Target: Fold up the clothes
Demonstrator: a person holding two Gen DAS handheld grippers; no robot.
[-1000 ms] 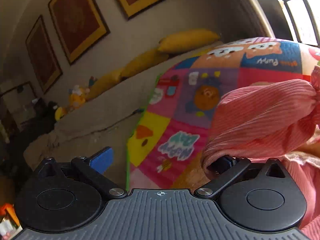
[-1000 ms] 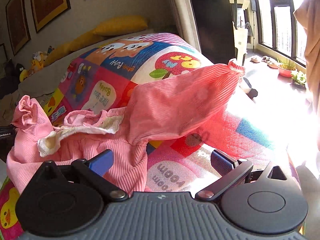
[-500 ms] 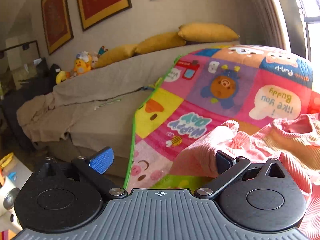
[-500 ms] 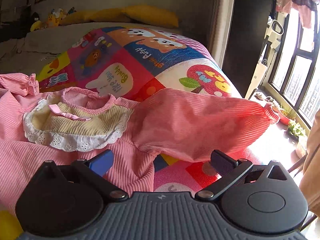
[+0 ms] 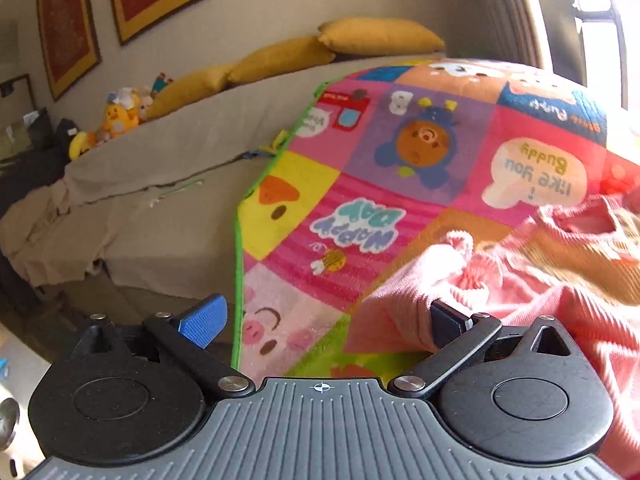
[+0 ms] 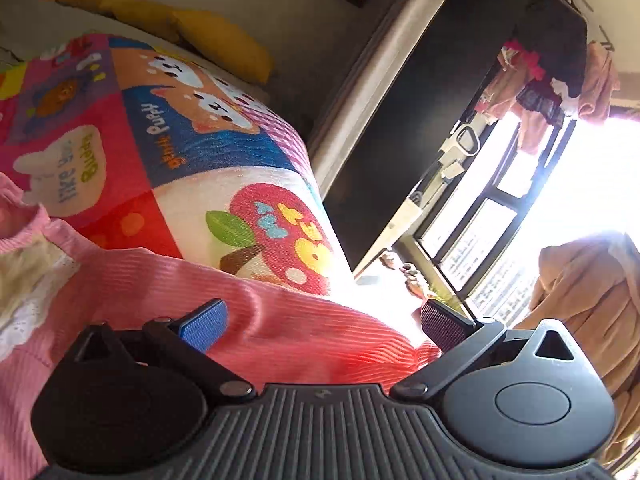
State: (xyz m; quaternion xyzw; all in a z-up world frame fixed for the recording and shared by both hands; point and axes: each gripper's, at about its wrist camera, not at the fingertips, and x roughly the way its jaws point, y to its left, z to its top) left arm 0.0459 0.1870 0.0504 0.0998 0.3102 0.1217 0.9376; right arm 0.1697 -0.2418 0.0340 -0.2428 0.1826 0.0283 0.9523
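Mat [image 5: 360,184]: patchwork cartoon cover across the bed, my work surface.
Garment [image 6: 280,332]: pink ribbed top lying spread on the mat, sleeves out left and right.
Right gripper [image 6: 324,316]: jaws wide, straddling the right sleeve; I'd close only near the cuff.
Left gripper [image 5: 324,320]: wide open, right finger against the left sleeve [image 5: 404,300], nothing pinched.

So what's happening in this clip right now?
A person with a gripper in each hand is folding a pink ribbed garment spread on a colourful cartoon blanket over a bed. Both grippers are open. The left gripper sits at one ruffled sleeve; the right gripper hovers over the other sleeve. Nothing is gripped or folded yet.
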